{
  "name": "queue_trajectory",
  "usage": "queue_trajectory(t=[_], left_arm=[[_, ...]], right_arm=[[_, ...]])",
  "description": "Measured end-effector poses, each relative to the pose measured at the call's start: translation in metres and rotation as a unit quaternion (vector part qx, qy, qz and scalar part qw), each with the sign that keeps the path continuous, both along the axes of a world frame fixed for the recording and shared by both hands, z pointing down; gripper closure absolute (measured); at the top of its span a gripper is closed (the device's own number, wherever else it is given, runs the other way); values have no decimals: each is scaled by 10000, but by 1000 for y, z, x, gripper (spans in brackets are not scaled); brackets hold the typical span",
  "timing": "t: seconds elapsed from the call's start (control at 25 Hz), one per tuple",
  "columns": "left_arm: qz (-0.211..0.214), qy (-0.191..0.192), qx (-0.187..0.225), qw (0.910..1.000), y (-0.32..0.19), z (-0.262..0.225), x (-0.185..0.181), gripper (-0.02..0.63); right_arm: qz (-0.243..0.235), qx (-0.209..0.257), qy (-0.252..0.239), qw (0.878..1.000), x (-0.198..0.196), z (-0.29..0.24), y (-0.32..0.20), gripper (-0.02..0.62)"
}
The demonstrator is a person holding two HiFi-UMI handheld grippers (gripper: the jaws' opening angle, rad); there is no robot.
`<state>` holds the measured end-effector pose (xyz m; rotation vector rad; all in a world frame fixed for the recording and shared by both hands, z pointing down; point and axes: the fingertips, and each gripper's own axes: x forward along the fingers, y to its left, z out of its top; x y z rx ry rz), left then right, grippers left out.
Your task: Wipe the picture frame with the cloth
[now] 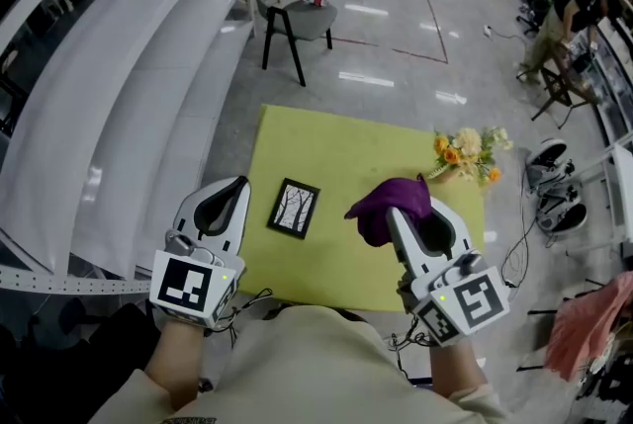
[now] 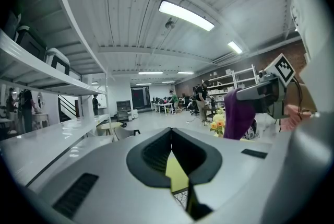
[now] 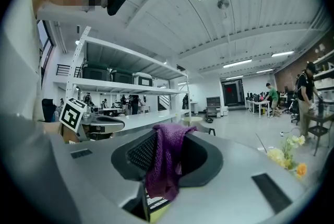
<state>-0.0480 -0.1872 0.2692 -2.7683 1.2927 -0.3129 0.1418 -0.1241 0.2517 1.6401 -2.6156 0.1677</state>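
The purple cloth (image 1: 389, 207) looks soft, nubbly; the picture frame (image 1: 294, 208) seems matt, the floor (image 1: 396, 46) glossy.

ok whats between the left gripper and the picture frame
Just bare yellow tabletop between the left gripper and the picture frame, per the head view.

Glossy grey floor (image 1: 396, 17) streaked with reflections, grey chair (image 1: 292, 12) placed at 12 o'clock, long white shelves (image 1: 89, 96) ranged at 9 o'clock, yellow-green table (image 1: 336, 155) centred, strip lights (image 2: 185, 15) mounted on ribbed ceiling (image 2: 130, 24)
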Motion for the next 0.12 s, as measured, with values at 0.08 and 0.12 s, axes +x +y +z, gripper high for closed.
queue_trajectory(t=[0.08,0.12], left_arm=[[3,-19,-32,10000,0,3,-1,598],[6,-27,-48,10000,1,4,-1,598]], right_arm=[[-19,-37,-5,10000,-2,2,1,488],[-30,-54,-9,10000,-3,3,2,488]])
